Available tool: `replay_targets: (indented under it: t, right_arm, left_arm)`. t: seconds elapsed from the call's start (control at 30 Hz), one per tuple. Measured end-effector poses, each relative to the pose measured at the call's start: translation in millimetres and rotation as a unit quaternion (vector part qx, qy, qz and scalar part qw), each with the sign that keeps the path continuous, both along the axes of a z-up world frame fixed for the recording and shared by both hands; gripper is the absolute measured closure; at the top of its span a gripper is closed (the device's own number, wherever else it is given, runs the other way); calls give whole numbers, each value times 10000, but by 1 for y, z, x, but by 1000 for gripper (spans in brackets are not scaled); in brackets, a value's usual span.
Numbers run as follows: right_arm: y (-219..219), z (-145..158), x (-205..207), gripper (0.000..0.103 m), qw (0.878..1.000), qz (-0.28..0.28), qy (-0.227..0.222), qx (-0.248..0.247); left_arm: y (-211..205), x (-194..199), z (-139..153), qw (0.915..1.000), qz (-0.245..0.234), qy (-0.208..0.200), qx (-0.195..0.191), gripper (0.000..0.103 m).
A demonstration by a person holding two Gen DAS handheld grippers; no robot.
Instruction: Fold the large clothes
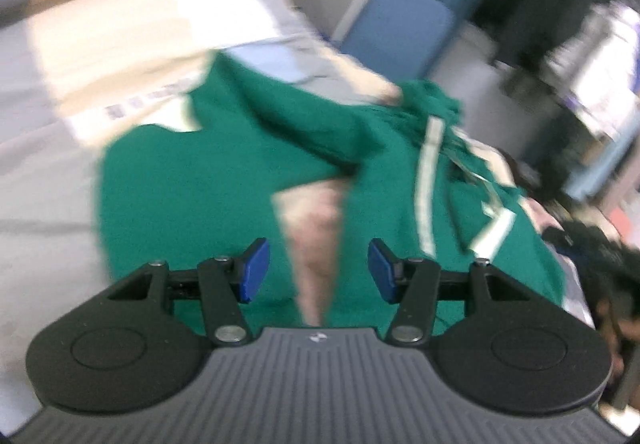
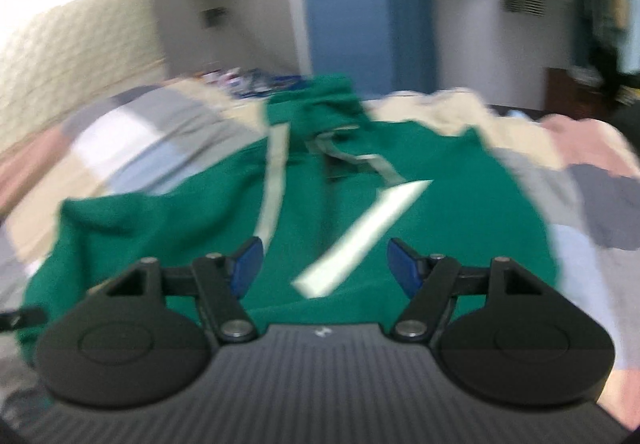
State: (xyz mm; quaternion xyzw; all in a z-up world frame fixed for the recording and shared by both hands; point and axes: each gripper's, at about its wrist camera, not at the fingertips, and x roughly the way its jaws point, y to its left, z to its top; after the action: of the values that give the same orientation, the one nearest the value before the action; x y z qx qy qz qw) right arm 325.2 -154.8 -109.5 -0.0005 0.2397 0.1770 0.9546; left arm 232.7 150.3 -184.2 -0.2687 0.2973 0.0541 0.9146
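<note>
A green hoodie (image 2: 224, 212) lies spread on the bed (image 2: 132, 140), on top of a patchwork cover of pale cream, grey, light blue and pink blocks. Everything is smeared by motion blur, so fine detail is hard to make out.

From the right wrist view, the hoodie fills the middle of the bed: its hood (image 2: 320, 100) is bunched at the far end, and pale drawstrings (image 2: 360, 160) trail from the hood down over the chest. A whitish stripe (image 2: 276, 180) runs along the fabric left of the drawstrings, and a second bright stripe (image 2: 360, 240) slants across the near part of the hoodie. The right hand-held gripper (image 2: 322, 268) hangs above the hoodie's near edge with its blue pads well apart and nothing between them (released, clearly empty).

From the left wrist view the hoodie (image 1: 192, 180) looks rumpled, with the hood end (image 1: 432, 104) heaped to the upper right and a pale stripe (image 1: 428, 180) running down beside it. A wedge of pinkish bed cover (image 1: 316, 236) shows through a gap in the green cloth. The left hand-held gripper (image 1: 318, 270) is over that gap, its blue pads held apart, gripping nothing; I cannot tell whether they brush the fabric.

Beyond the hoodie, past the far side of the bed, stands a blue chair (image 2: 348, 28), with a white wall behind it.
</note>
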Motion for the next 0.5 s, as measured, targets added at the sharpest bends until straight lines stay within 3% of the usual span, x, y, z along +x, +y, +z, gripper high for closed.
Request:
replay_targets:
  t: [0.13,0.27,0.4,0.5]
  right_arm:
    - [42,-7,-11,33,9981,544,74,-264]
    - [65,-17,-17,33,9949,794,198,-596]
    - [71,-24,-11,33,9940,663,431,-756]
    - [65,-30,-5,33,9930,377,757,-827]
  left_arm:
    - [38,-6,-11,9971,664,207,-313,43]
    - [68,-15,-27,9870,1424,397,-626,43]
    - [76,-9,-40,9833,1536,533,-819,42]
    - [75,-5,-42,9830,1511,484,-921,34]
